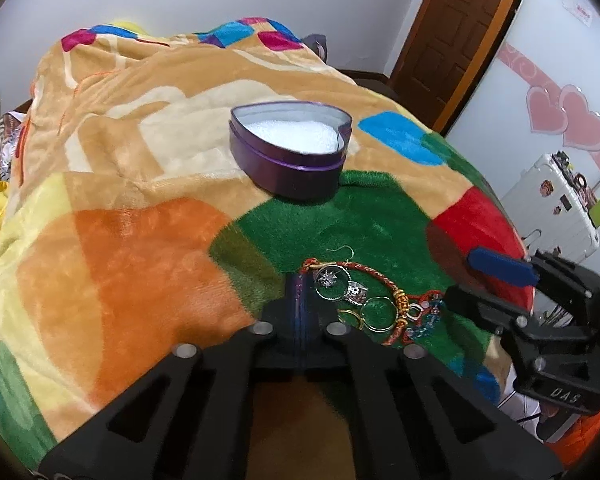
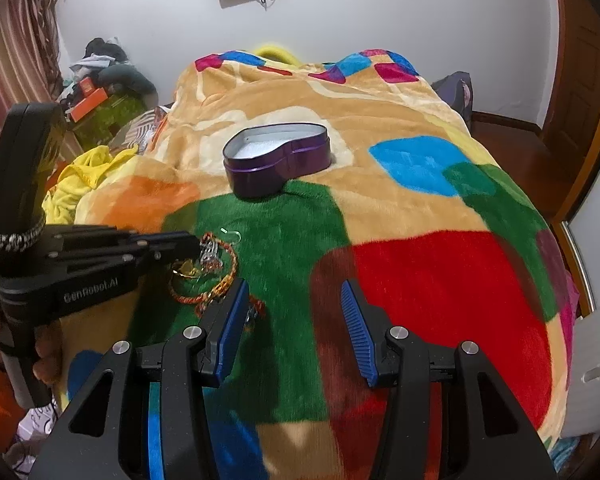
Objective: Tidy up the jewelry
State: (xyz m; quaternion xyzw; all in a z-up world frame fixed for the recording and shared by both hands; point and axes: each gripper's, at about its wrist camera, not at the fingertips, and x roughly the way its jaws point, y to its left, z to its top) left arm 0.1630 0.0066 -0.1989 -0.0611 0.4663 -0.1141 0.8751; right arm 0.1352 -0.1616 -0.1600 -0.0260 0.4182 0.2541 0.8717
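Patchwork fleece blanket [image 2: 420, 208] covers the bed; on its green patch lies the jewelry tangle [image 1: 364, 300]: red-gold braided cords, thin hoops, a star charm (all knotted together). Just beside it, the left gripper [image 1: 300, 300] is pressed closed, the right gripper [image 2: 296, 320] spread apart. Farther back sits the purple heart-shaped tin [image 1: 292, 152], lidless, white-lined.

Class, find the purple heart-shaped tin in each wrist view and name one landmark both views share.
Left wrist: the purple heart-shaped tin sits upper centre, open, white padding inside.
Right wrist: the tin sits upper centre, slightly left.
Shared landmark: the green blanket patch just in front of it.
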